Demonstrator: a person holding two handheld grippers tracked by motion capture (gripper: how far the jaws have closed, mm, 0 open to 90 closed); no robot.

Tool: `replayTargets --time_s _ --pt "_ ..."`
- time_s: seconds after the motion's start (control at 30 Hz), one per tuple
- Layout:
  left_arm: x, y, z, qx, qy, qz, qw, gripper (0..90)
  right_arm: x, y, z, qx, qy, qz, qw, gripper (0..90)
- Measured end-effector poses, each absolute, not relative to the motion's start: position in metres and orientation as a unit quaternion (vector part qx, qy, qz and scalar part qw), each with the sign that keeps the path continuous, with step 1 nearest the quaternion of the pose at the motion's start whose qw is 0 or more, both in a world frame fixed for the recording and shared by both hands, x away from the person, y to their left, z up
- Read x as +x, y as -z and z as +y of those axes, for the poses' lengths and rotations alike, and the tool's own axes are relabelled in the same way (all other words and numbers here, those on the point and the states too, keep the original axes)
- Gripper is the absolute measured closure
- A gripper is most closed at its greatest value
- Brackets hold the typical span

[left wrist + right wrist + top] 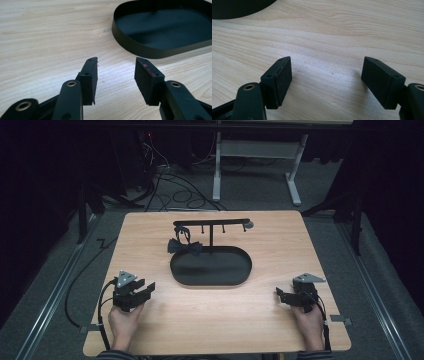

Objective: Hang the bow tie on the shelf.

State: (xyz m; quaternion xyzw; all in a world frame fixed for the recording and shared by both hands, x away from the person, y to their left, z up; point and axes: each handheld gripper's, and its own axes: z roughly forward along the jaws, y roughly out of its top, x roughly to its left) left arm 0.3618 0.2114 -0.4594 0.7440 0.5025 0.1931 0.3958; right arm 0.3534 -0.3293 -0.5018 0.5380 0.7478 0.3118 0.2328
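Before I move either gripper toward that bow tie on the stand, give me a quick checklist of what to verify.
1. Left gripper open with nothing between the jaws: ok.
2. Right gripper open with nothing between the jaws: ok.
3. Bow tie hanging from the rack, above the black tray: ok.
4. How the bow tie is fastened to the rack: cannot tell, too small in the high view.
5. Bare table between both grippers and the tray: ok.
6. Both grippers apart from the tray: ok.
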Motion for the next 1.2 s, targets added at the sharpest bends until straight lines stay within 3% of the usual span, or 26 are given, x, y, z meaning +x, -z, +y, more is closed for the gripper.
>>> replayTargets --time_s 0.6,1.0,1.2 --pt "0.369 0.487 0.2 0.748 -0.176 0.512 0.384 48.6 0.353 0.502 -0.329 0.538 -0.312 0.748 0.233 25.8" --pt "0.37 0.507 0.19 0.757 -0.224 0.506 0.347 43.3 0.353 0.502 -0.329 0.538 -0.312 0.748 0.232 25.8" --pt "0.37 0.507 0.189 0.758 -0.221 0.505 0.348 39.4 0.353 0.502 -0.329 0.537 -0.312 0.748 0.232 25.8"
